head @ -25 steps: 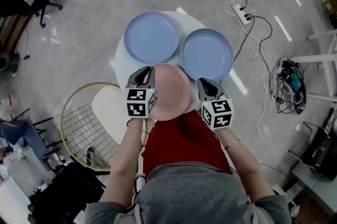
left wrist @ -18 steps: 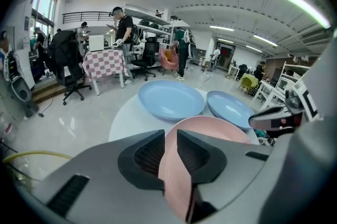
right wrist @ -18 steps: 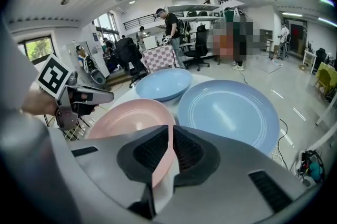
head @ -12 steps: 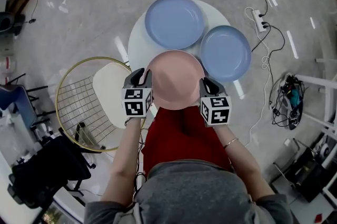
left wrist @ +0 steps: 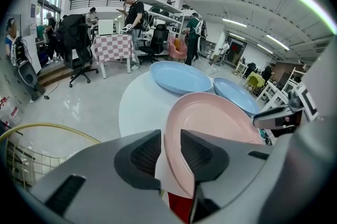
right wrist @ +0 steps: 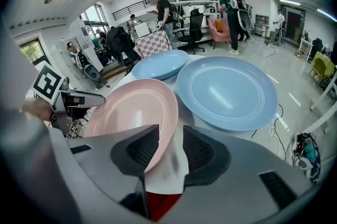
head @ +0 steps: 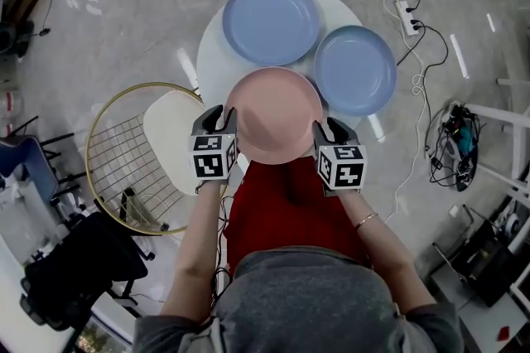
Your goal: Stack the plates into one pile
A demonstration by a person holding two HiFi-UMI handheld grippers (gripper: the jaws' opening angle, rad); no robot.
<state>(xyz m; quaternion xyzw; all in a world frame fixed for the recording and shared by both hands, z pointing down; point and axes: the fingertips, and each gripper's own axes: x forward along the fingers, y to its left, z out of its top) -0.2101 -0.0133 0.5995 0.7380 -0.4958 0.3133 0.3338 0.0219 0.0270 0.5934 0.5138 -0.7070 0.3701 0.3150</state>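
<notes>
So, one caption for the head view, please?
Left gripper and right gripper, jaws opening around the pink plate; blue plates beyond.

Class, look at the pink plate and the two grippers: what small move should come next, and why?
Probably close both on the pink plate. The left gripper and right gripper are opening, each with the plate's rim between its fingers but not clamped. The nearer blue plate lies bare, so nothing is stacked yet.

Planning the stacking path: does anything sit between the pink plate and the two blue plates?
Nothing visible. Only white table lies between the pink plate and the far blue plate or the right blue plate. Left tongs and right tongs are opening, its rim between them.
</notes>
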